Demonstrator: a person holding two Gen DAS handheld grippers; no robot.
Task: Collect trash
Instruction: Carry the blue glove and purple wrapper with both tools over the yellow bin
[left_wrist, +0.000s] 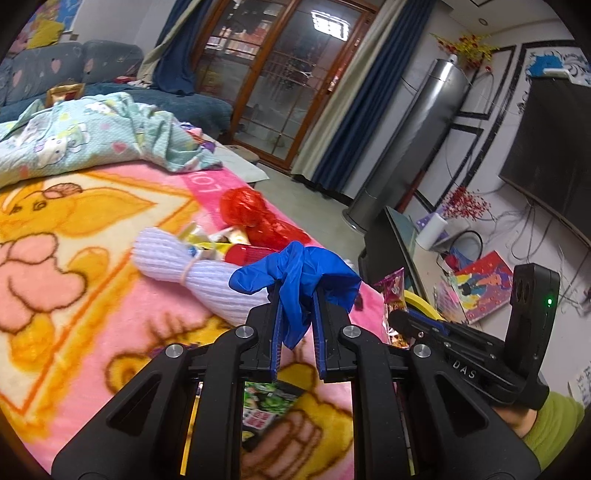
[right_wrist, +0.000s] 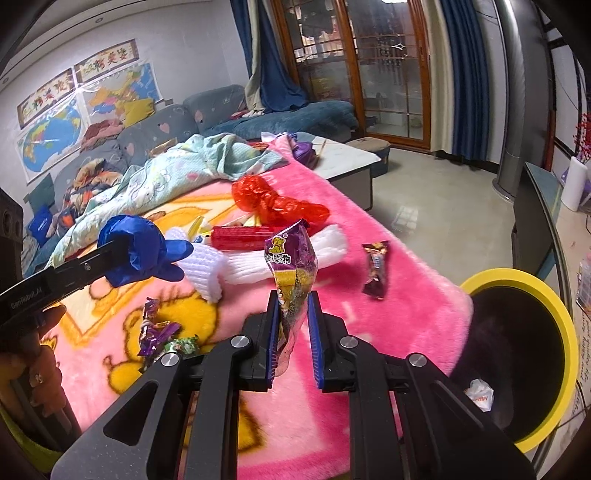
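Note:
My left gripper (left_wrist: 297, 293) is shut on a crumpled blue glove (left_wrist: 295, 275), held above the pink blanket (left_wrist: 110, 295). The right wrist view shows the same glove (right_wrist: 140, 251) at the left, lifted off the bedding. My right gripper (right_wrist: 293, 297) is shut on a purple and yellow snack wrapper (right_wrist: 293, 258) that stands upright between its blue pads. A black bin with a yellow rim (right_wrist: 517, 280) stands open at the right, beside the blanket's edge, with a white scrap inside.
On the blanket (right_wrist: 388, 325) lie a red plastic bag (right_wrist: 277, 203), a red pack (right_wrist: 243, 236), white foam netting (right_wrist: 258, 266), a brown candy wrapper (right_wrist: 376, 269) and small purple wrappers (right_wrist: 159, 332). A green packet (left_wrist: 269, 410) lies under my left gripper. Bedding (right_wrist: 166, 177) is heaped behind.

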